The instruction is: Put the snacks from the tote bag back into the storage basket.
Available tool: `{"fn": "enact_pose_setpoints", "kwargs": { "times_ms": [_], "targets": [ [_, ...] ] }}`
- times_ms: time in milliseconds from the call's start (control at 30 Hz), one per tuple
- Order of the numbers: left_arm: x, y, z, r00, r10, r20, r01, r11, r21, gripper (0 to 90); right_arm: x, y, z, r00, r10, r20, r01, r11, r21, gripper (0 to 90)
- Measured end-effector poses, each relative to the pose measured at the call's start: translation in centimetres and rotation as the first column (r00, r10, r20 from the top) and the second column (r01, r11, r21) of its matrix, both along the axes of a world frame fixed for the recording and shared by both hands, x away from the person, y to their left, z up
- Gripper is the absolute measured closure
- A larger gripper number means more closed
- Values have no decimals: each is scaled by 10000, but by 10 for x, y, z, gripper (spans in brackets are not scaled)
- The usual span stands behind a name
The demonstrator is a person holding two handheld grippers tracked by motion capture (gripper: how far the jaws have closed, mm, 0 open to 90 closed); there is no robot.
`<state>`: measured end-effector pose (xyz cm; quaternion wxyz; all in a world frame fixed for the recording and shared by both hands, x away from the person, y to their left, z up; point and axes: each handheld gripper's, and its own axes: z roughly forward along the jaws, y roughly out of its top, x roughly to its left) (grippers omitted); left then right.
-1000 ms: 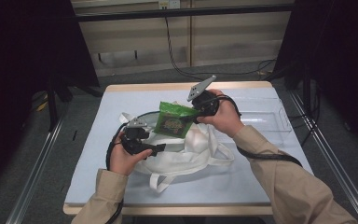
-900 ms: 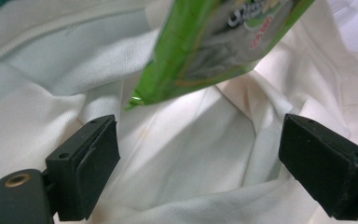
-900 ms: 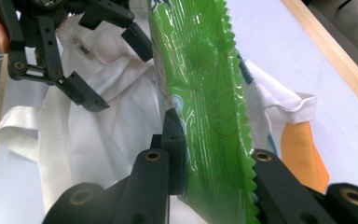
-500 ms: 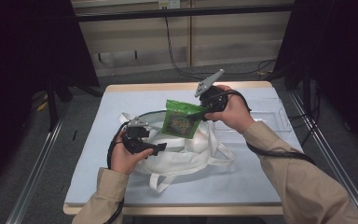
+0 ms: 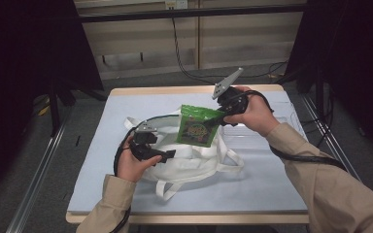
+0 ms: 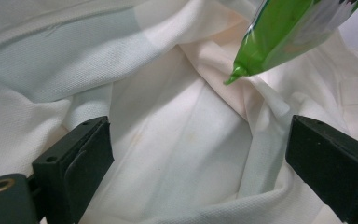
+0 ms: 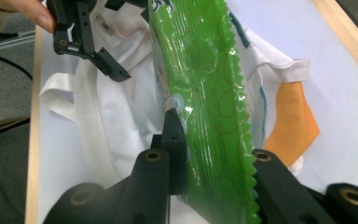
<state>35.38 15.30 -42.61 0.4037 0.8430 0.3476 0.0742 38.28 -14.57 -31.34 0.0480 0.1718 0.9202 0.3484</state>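
A white cloth tote bag (image 5: 194,162) lies crumpled in the middle of the table. Above it hangs a green snack packet (image 5: 196,127), with my right gripper (image 5: 213,120) shut on its top edge. In the right gripper view the packet (image 7: 200,70) runs between the jaws of the right gripper (image 7: 200,140). My left gripper (image 5: 167,154) rests low at the bag's left side. Its jaws have just been opening and stand wide, left gripper (image 6: 198,154) over the bag's fabric (image 6: 168,116), pressing on nothing. The packet's lower corner (image 6: 284,32) hangs above the bag.
The pale blue table top (image 5: 272,194) has a wooden edge all round. A clear plastic tray (image 5: 291,124) lies at the right, behind the right hand. The bag's handles (image 5: 167,187) trail toward the front edge. An orange patch (image 7: 291,121) shows on the bag.
The right hand has risen and shifted right and away with the green packet in its jaws. The left hand has stayed by the bag.
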Motion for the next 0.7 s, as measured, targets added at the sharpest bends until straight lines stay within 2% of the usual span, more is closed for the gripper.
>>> {"fn": "enact_pose_setpoints", "kwargs": {
  "times_ms": [100, 233, 433, 567, 700],
  "targets": [
    [0, 0, -1, 10000, 8, 84, -11, 9997, 253, 62, -1, -6, 3, 9999, -28, -97, 28, 10000, -14, 776],
    [0, 1, -1, 10000, -14, 9, 13, 9998, 198, 61, -3, -13, 8, 9997, -131, -191, 128, 9998, -143, 776],
    [0, 0, -2, 10000, -14, -35, 15, 9999, 151, 61, -3, -23, 19, 9994, -251, -234, 251, 9997, -15, 776],
    [0, -1, -2, 9999, -126, -29, 127, 9996, 247, 61, -2, -28, 25, 9994, -293, -202, 285, 9989, -378, 776],
    [-1, -3, -4, 10000, 27, -91, -27, 10000, -45, 60, -1, -34, 30, 9993, -295, -248, 286, 9990, -343, 776]
  ]
}}
